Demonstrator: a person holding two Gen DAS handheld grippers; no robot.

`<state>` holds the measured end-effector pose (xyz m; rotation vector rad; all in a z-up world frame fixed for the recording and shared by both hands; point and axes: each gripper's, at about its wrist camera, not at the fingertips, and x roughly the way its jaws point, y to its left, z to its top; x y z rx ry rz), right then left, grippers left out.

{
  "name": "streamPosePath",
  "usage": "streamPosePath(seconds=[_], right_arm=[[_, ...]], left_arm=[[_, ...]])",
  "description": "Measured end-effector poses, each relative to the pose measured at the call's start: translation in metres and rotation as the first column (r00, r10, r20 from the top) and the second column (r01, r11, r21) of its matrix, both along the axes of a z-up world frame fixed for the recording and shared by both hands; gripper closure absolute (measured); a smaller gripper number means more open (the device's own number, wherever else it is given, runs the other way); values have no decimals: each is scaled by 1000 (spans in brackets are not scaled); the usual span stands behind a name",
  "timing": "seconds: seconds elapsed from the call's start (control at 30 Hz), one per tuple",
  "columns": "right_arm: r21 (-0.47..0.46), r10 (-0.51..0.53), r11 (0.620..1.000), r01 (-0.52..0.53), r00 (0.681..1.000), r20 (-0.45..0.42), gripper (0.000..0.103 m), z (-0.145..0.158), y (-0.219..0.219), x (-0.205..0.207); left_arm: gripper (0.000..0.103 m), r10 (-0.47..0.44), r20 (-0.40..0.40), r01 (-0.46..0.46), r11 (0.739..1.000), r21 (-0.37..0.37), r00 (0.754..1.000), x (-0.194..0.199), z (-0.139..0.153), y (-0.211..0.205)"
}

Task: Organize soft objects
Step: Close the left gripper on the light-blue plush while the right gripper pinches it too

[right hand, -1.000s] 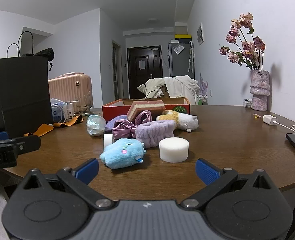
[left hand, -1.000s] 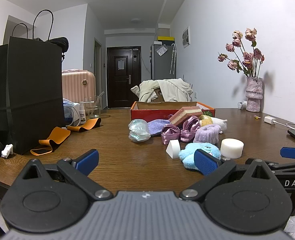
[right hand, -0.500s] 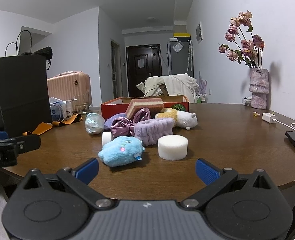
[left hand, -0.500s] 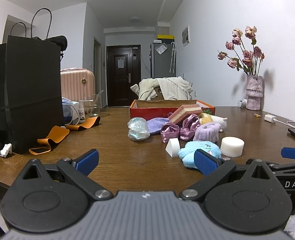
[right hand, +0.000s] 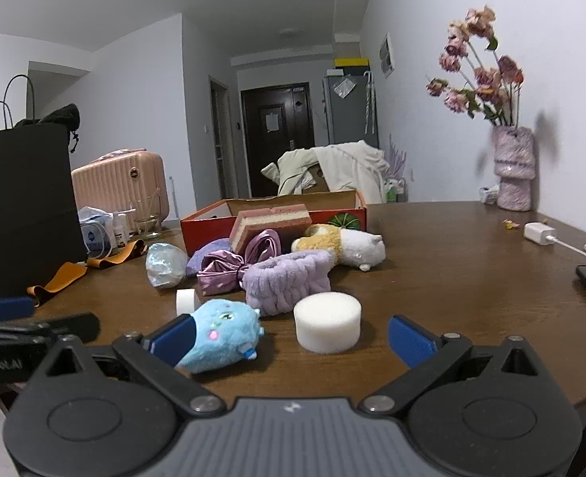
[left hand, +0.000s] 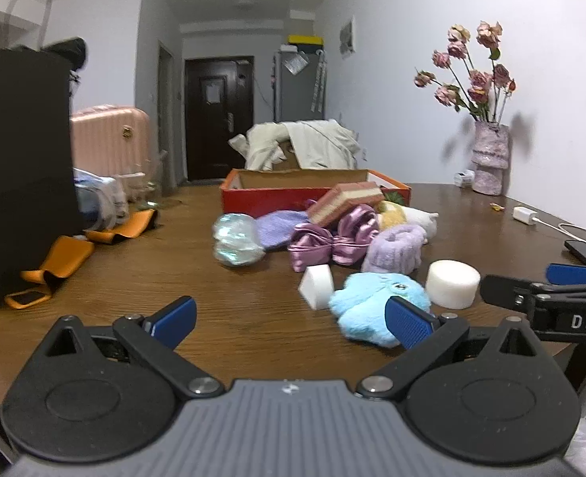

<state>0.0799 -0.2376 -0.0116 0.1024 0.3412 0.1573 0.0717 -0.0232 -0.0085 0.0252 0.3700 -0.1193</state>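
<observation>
Left wrist view: the left tool (left hand: 291,320) hangs over the near edge of the brown wooden counter (left hand: 181,278) with its blue-padded fingers spread wide and nothing between them. The fluffy light-blue plush toy (left hand: 372,302) lies just ahead, partly behind the right-hand finger, with a small white foam wedge (left hand: 316,284) touching its left side and a white foam cylinder (left hand: 451,284) just beside it on the right. Further in sits the heap of soft things in front of the open red cardboard box (left hand: 277,194) near the far edge. Right wrist view: the right tool (right hand: 293,338) is likewise wide open and empty, near the counter's front edge, with the blue plush beside its left finger and the foam cylinder straight ahead between the fingers. Nothing seems gripped yet, so this looks like the approach to a first pick; the next move calls for advancing over one soft piece, closing gently, and carrying it to the box.
</observation>
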Motion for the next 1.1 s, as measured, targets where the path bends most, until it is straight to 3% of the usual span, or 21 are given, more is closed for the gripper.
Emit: streamPosePath(seconds=[0.13, 0.27, 0.37, 0.53, 0.67, 0.73, 0.93, 1.1], right_arm=[[40, 58, 998, -56, 997, -51, 22, 0, -2, 25], [110, 137, 986, -124, 984, -116, 40, -6, 0, 54], [151, 179, 976, -156, 972, -154, 44, -12, 3, 75], [208, 244, 957, -200, 947, -211, 51, -24, 9, 101], [263, 291, 937, -230, 930, -225, 64, -28, 9, 109], [270, 303, 933, -239, 925, -229, 66, -26, 10, 108], [272, 300, 932, -240, 931, -207, 78, -16, 8, 91], [256, 286, 937, -238, 943, -168, 86, -3, 8, 76]], left_arm=[[8, -82, -47, 81, 996, -29, 996, 24, -3, -10], [31, -124, -118, 117, 991, -70, 985, 52, -12, -14], [43, -152, -195, 127, 983, -135, 969, 72, -20, -8], [56, -257, -255, 174, 936, -306, 932, 91, -31, 8], [69, -307, -267, 193, 905, -380, 913, 98, -33, 14], [73, -330, -267, 204, 889, -409, 905, 99, -33, 15], [81, -357, -225, 243, 877, -416, 906, 84, -21, 7], [78, -355, -166, 272, 884, -381, 920, 73, -7, 0]])
